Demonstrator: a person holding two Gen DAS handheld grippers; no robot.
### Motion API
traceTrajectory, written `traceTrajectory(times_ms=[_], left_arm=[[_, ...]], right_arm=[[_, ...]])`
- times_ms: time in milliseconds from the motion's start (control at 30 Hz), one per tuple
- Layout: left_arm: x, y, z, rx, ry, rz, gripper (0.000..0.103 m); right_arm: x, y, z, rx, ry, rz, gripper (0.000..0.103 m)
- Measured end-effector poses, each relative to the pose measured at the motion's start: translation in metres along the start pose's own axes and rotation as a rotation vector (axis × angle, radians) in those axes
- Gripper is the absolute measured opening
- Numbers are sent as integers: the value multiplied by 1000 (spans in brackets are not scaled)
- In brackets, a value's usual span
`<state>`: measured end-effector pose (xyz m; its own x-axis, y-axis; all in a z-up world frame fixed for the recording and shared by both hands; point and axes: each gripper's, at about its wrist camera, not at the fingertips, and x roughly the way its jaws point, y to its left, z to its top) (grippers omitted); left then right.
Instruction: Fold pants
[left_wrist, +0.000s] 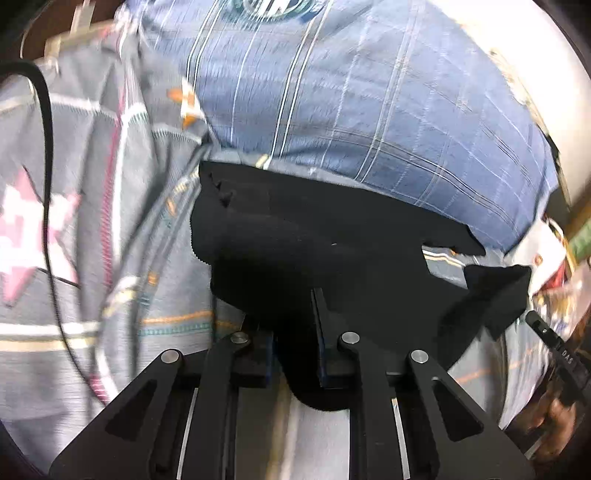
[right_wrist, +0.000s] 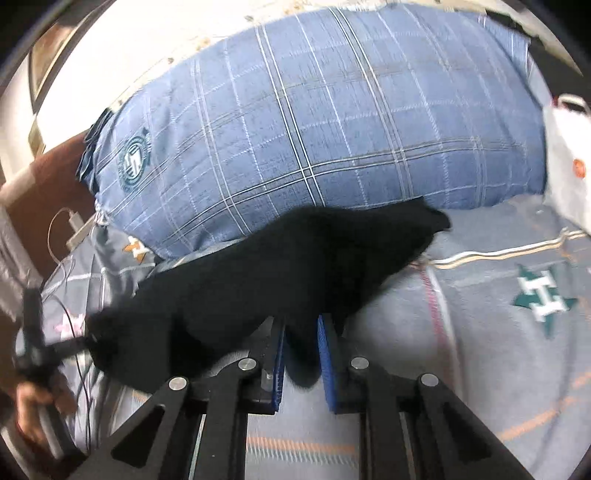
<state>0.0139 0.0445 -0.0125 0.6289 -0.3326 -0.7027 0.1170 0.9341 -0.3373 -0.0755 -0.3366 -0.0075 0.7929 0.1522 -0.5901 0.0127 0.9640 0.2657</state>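
Black pants (left_wrist: 332, 240) bunch between the left gripper (left_wrist: 293, 332) fingers, pinched, in front of a blue plaid pillow (left_wrist: 369, 92). Right view: the right gripper (right_wrist: 300, 343) pinches the pants (right_wrist: 277, 273) above a grey patterned bedspread (right_wrist: 480, 350), pillow (right_wrist: 314, 110) beyond.

Matt black cloth pants (right_wrist: 280, 269); woven blue plaid pillow (right_wrist: 332, 122); grey printed bedsheet (right_wrist: 498, 350); matt black plastic fingers (right_wrist: 275, 354) w/ ribbed blue pads.
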Motion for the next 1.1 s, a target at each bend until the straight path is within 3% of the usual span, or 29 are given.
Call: traceTrajectory(times_ms=[67, 167, 300, 367, 400, 433, 567, 700, 767, 800, 833, 933, 1033, 1100], left_arm=[[1, 4, -7, 8, 36, 13, 15], [14, 11, -22, -4, 87, 50, 15], [24, 21, -30, -31, 127, 60, 15], [23, 17, -29, -19, 122, 68, 15], [25, 15, -28, -15, 121, 73, 15], [26, 13, -28, -12, 120, 76, 15], [33, 14, -28, -6, 144, 88, 15], [39, 16, -26, 4, 155, 92, 15], [40, 16, -25, 11, 159, 94, 15], [41, 16, -24, 14, 162, 95, 15], [41, 16, -24, 17, 162, 94, 15], [41, 19, -21, 26, 170, 82, 15], [39, 20, -21, 23, 171, 68, 15], [40, 22, -22, 19, 172, 66, 15]], right_arm=[[-3, -7, -14, 18, 58, 10, 16], [2, -31, -32, 94, 167, -71, 16], [-26, -68, -22, 288, 73, -55, 20], [-29, -74, -1, 278, 41, -61, 45], [-27, -76, 7, 272, 39, -65, 66], [-22, -79, 16, 273, 37, -64, 69], [14, -101, 53, 379, 39, 8, 69], [82, -116, 73, 407, 218, -46, 69], [101, -119, 73, 409, 239, 26, 54], [102, -119, 72, 397, 232, 47, 21], [97, -116, 74, 384, 213, 43, 7], [48, -104, 85, 314, 52, 66, 6], [-24, -108, 81, 270, -94, -10, 6], [-55, -120, 66, 260, -89, -122, 6]])
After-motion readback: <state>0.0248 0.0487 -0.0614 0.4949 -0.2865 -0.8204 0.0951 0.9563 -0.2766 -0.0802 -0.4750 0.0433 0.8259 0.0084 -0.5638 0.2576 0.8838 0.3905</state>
